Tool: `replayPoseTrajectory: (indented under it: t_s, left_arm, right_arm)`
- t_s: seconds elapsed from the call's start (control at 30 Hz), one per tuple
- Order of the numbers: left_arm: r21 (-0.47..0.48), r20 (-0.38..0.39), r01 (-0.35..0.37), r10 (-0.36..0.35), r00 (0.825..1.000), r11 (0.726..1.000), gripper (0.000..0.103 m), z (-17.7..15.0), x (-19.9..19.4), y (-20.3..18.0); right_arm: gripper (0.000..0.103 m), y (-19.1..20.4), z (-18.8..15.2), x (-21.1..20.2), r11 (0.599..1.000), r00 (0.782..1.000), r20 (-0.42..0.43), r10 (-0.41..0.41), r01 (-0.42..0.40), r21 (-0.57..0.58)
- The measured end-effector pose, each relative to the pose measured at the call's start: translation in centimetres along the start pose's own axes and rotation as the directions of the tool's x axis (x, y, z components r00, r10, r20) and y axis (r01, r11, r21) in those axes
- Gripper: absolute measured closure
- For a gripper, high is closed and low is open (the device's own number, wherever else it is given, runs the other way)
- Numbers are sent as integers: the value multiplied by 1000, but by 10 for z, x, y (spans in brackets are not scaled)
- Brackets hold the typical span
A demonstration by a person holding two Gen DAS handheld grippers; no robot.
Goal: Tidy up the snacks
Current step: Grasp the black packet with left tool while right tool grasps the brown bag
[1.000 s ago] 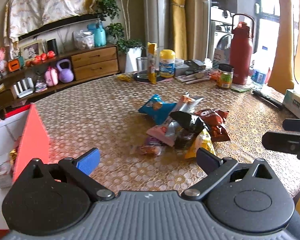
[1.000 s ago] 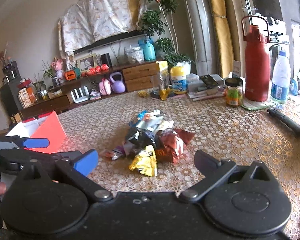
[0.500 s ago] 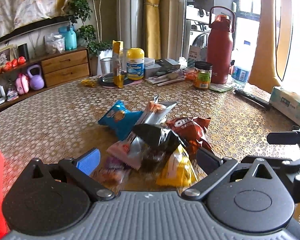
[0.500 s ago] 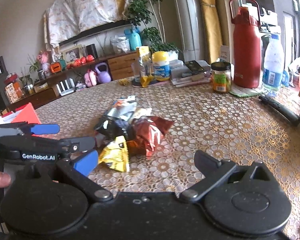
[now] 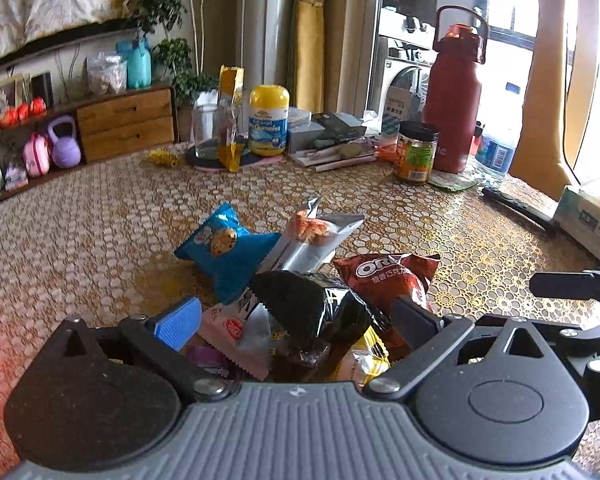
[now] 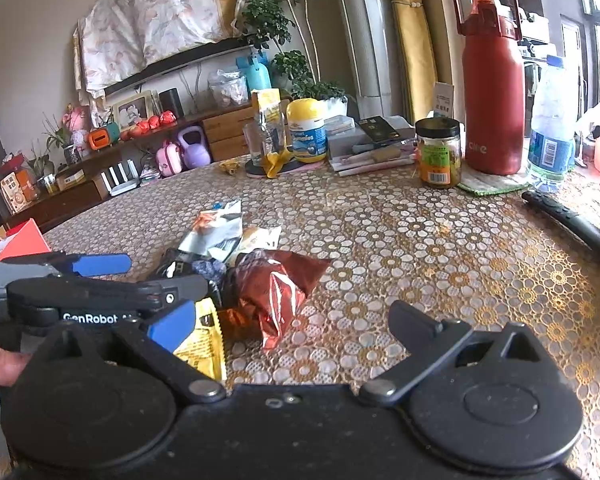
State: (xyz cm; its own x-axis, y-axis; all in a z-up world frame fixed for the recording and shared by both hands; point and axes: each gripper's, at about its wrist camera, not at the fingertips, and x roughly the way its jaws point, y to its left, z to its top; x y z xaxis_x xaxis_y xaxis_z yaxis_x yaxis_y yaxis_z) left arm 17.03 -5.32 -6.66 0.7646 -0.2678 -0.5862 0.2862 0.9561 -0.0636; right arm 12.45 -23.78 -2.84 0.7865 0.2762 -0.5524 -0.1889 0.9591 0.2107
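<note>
Snack packets lie in one loose heap on the patterned gold counter [image 5: 100, 216], low centre of both frames: a blue cookie pouch [image 5: 226, 250], a silver foil sachet [image 5: 316, 236], a crinkled black foil pack [image 5: 300, 304], a brown-red Oreo bag [image 5: 392, 276], a pink-edged sachet [image 5: 236, 332] and a yellow packet [image 6: 204, 340].

My left tongs [image 5: 296, 320] are spread wide and starting to close, straddling the black pack, pads not yet pressing. My right tongs [image 6: 292, 320] stand spread, pinching nothing, beside the Oreo bag.

Judgement: all light, soft, slick, air-filled film with crushable contents. Best hold is a flat crimped end seam.
</note>
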Motion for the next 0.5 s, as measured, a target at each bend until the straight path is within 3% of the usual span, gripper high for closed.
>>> replayPoseTrajectory:
  t_s: [0.07,0.13,0.3,0.37,0.5]
  left_arm:
    - [2,-2,11,-11,1000,1000,21,0,2,0]
    - [15,-27,11,-10,1000,1000,29,-1,7,-1]
    - [12,-22,22,-22,1000,1000,36,-2,9,-1]
    - [11,-12,20,-20,1000,1000,50,-1,8,-1]
    - [7,-6,26,-26,1000,1000,52,-1,8,2]
  right_arm:
    - [0,-2,1,2,1000,1000,0,-3,3,0]
    - [0,-4,2,4,1000,1000,0,-4,4,6]
    - [0,-9,5,10,1000,1000,4,-9,9,15]
    - [0,-10,6,13,1000,1000,3,-10,10,16]
    - [0,-7,10,22,1000,1000,-2,5,-5,18]
